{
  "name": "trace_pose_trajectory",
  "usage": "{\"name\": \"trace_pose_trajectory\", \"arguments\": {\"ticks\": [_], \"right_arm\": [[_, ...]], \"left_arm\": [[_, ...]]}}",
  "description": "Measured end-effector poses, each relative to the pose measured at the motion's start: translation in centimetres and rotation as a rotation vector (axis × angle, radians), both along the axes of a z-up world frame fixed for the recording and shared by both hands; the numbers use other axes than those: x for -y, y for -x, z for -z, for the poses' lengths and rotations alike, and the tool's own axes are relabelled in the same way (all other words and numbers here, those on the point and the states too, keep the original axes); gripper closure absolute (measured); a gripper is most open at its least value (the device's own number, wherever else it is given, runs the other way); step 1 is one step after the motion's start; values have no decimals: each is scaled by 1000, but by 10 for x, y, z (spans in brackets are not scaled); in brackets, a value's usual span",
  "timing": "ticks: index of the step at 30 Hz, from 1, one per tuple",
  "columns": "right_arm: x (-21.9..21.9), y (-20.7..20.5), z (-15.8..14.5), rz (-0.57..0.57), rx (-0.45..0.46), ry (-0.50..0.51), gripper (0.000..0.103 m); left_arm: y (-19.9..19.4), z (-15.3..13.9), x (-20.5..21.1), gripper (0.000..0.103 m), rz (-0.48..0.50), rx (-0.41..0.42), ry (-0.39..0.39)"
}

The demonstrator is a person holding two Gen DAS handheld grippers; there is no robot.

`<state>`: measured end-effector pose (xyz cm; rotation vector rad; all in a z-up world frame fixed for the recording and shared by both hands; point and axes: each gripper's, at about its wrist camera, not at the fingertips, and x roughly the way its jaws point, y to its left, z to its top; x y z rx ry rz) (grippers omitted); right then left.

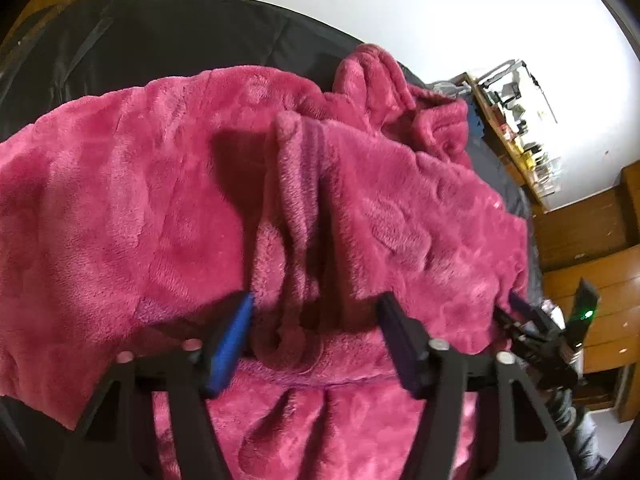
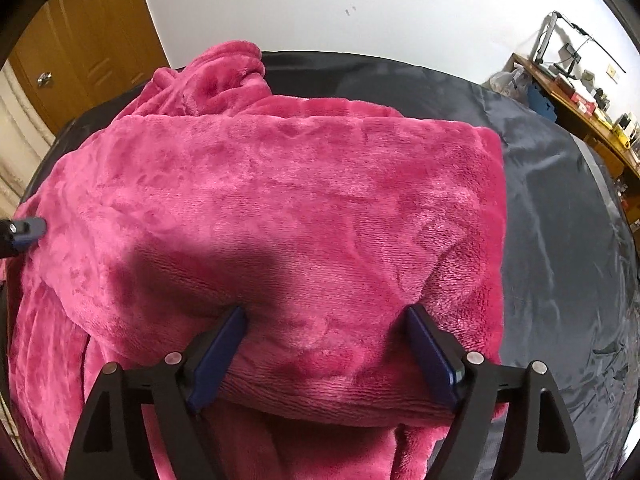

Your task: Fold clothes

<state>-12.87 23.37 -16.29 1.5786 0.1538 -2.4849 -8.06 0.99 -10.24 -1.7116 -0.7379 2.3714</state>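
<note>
A magenta fleece garment (image 1: 120, 200) lies spread over a dark sheet (image 1: 160, 40), with a folded layer on top (image 2: 280, 180). My left gripper (image 1: 316, 312) points down at it, open, and a raised ridge of fleece (image 1: 296, 200) runs between its blue pads without being squeezed. My right gripper (image 2: 326, 316) stands wide open over the near folded edge, the pile bulging between its fingers. The right gripper (image 1: 548, 308) also shows at the garment's right edge. At the left edge of the right wrist view, one of the left gripper's fingertips (image 2: 30, 230) rests against the fleece.
The dark sheet (image 2: 560, 220) lies bare to the right of the garment. A cluttered wooden desk (image 2: 580, 92) stands against the white wall at the right. A wooden door (image 2: 80, 40) is at the back left. Wooden floor (image 1: 600, 280) shows beside the bed.
</note>
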Motion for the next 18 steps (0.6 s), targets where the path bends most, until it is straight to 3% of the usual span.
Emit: {"name": "trace_pose_trajectory", "arguments": {"ticks": [4, 8, 14, 18], "right_arm": [[2, -3, -1, 0, -7, -5, 17], [5, -5, -1, 4, -15, -11, 16], [4, -5, 1, 1, -21, -13, 14], [6, -5, 2, 1, -22, -18, 13]], "left_arm": [[-2, -1, 8, 62, 2, 8, -10], [-7, -8, 18, 90, 2, 0, 9], [-16, -16, 28, 90, 13, -53, -41], [-9, -14, 16, 90, 64, -64, -18]]}}
